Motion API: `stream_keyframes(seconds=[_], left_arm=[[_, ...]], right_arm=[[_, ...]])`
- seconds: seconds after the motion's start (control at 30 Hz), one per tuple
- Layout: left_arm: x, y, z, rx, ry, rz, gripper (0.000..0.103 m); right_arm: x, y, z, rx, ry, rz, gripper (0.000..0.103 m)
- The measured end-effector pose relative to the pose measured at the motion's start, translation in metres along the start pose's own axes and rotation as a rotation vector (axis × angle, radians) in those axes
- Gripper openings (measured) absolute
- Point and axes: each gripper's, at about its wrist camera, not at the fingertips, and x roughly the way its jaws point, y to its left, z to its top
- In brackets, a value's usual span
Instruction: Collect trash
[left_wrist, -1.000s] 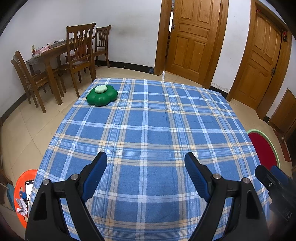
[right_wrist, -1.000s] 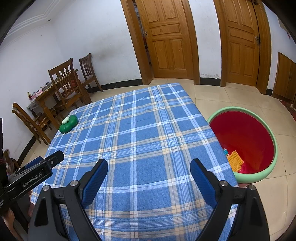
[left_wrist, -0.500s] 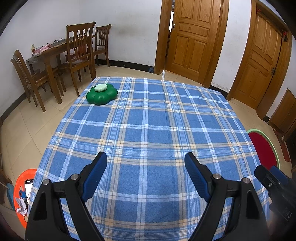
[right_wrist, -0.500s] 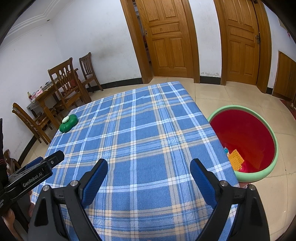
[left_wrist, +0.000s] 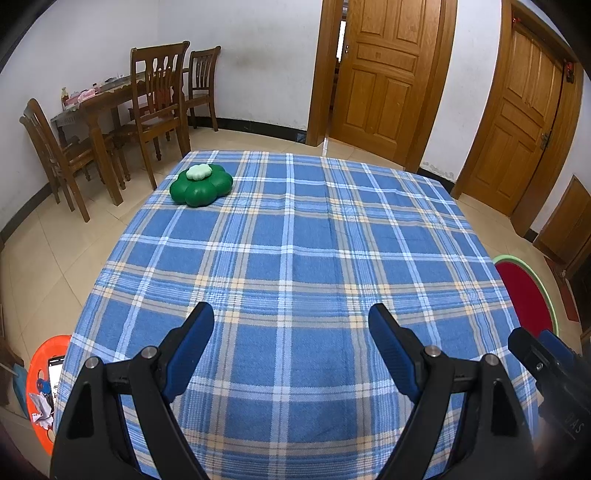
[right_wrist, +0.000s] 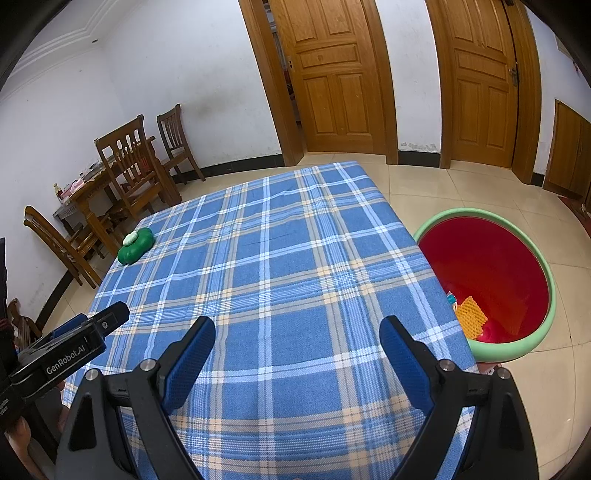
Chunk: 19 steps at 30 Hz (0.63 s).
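Left gripper (left_wrist: 291, 321): hanging over the near table edge, jaws spread, holding nothing.
Right gripper (right_wrist: 297, 334): same, jaws spread.
Trash: lying inside the red bin (right_wrist: 532, 254), beside the table's right edge.
Green flower thing (left_wrist: 201, 184): sitting at the far left corner; reaching slowly, pinching gently.

A table (left_wrist: 295, 258) is covered by a blue plaid cloth; a green flower-shaped object (left_wrist: 201, 186) is seen at its upper left.

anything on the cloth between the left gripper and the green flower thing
Nothing: the left wrist view shows only bare plaid cloth between the left hand-held gripper and the green flower.
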Motion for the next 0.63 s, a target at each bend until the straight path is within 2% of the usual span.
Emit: stream_keyframes(seconds=[0.63], left_arm=[[0.016,-0.005,-0.002,0.010,0.048,-0.012,0.085]], right_arm=[[0.013,-0.005,-0.004,0.014,0.027,-0.017,0.092]])
